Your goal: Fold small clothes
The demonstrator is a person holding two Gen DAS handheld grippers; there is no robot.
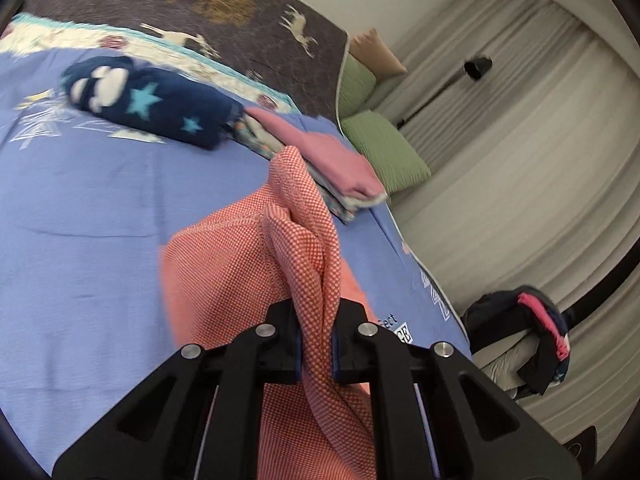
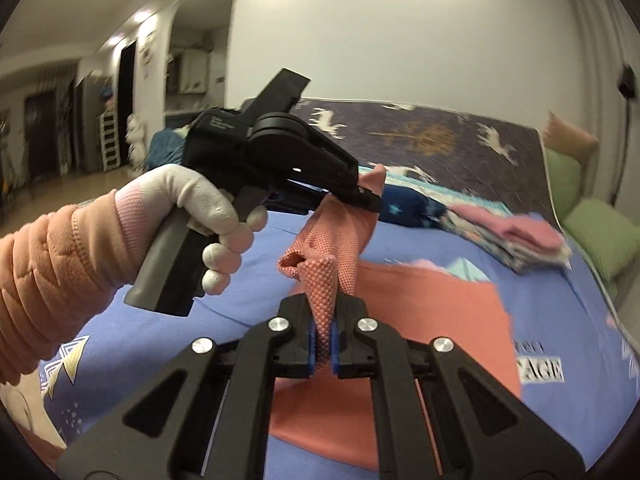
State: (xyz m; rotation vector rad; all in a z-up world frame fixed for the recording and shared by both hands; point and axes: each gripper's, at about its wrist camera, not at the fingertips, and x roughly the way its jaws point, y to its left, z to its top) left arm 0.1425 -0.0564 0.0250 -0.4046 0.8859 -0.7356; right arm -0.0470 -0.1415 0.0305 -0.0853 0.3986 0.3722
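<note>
The left tool (image 1: 316, 344) is clenched on a bunched fold of the coral knit garment (image 1: 224, 272), the fabric pinched between its blue-lined fingers and rising toward 12 o'clock in the left wrist view. The right tool (image 2: 324, 346) likewise grips a gathered ridge of the same coral knit garment (image 2: 420, 308), cloth pressed between its pads. In the right wrist view the left tool (image 2: 370, 200) appears at 11 o'clock, held by a white-gloved hand (image 2: 200, 216) with a peach quilted sleeve (image 2: 44, 280), its tip pinching a raised corner of the garment. The rest of the garment lies spread on the blue bedsheet (image 1: 100, 200), below and between the two tools.

At 10 o'clock in the left wrist view sits a rolled navy star-print piece (image 1: 152, 104); just beside it, toward 1 o'clock, rests a stack of folded clothes (image 1: 328, 164) topped with pink. Green cushions (image 1: 384, 152) lie off the bed's far edge near pale curtains (image 1: 520, 160). A dark deer-print blanket (image 1: 208, 4) covers the bed's head end.
</note>
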